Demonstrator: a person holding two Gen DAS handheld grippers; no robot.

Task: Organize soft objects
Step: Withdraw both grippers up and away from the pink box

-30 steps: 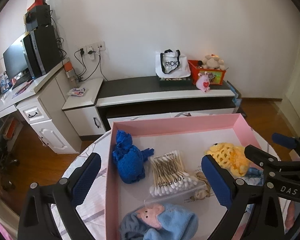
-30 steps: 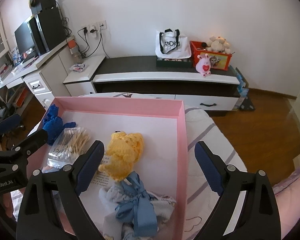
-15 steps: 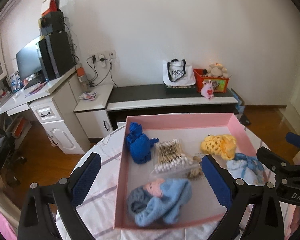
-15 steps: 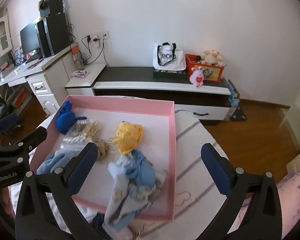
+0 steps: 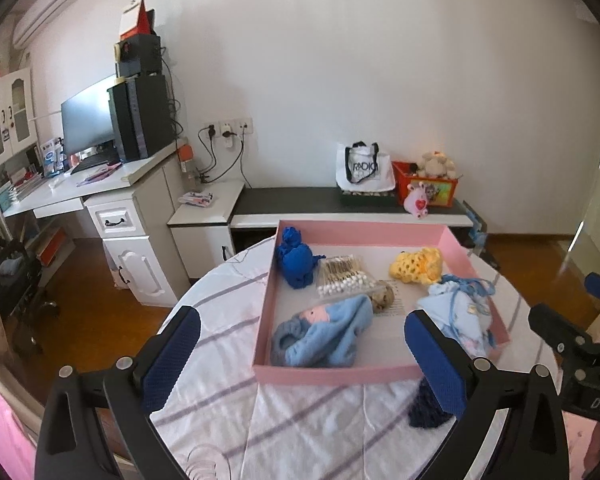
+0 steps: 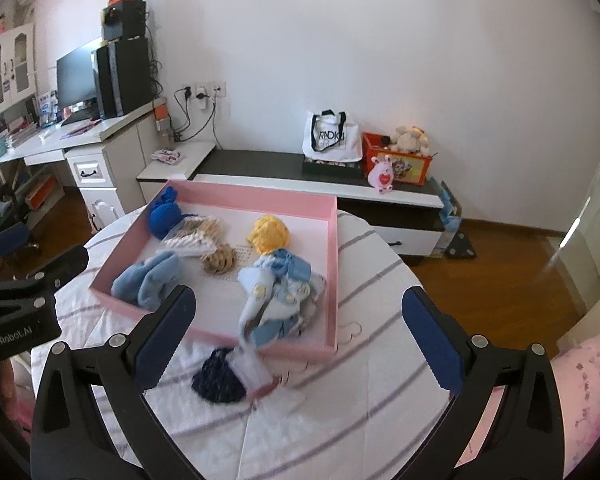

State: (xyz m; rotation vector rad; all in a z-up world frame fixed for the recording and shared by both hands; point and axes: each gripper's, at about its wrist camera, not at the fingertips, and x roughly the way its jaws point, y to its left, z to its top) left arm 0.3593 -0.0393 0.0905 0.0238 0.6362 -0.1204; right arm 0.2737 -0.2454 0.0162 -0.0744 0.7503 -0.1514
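left wrist view: the left gripper (image 5: 300,360) hangs with its 2 blue ribbed pads spread wide and nothing between them. at 12 o'clock from it a shallow pink box (image 5: 364,229) with thin straight walls sits on a round table (image 5: 204,376) under a white, purple-striped cloth. inside lie a royal-blue knit toy (image 5: 297,259), a clear pack of cotton swabs (image 5: 346,278), a yellow crochet piece (image 5: 417,266), a fluffy light-blue plush (image 5: 320,336) and a pale blue garment (image 5: 458,310) draped over the near wall. a dark navy knit piece (image 5: 426,410) lies on the cloth outside that wall.

right wrist view: the right gripper (image 6: 299,330) has just been opening and stands fully spread, empty. bare striped cloth runs from 3 to 6 o'clock up to the table's curved edge.
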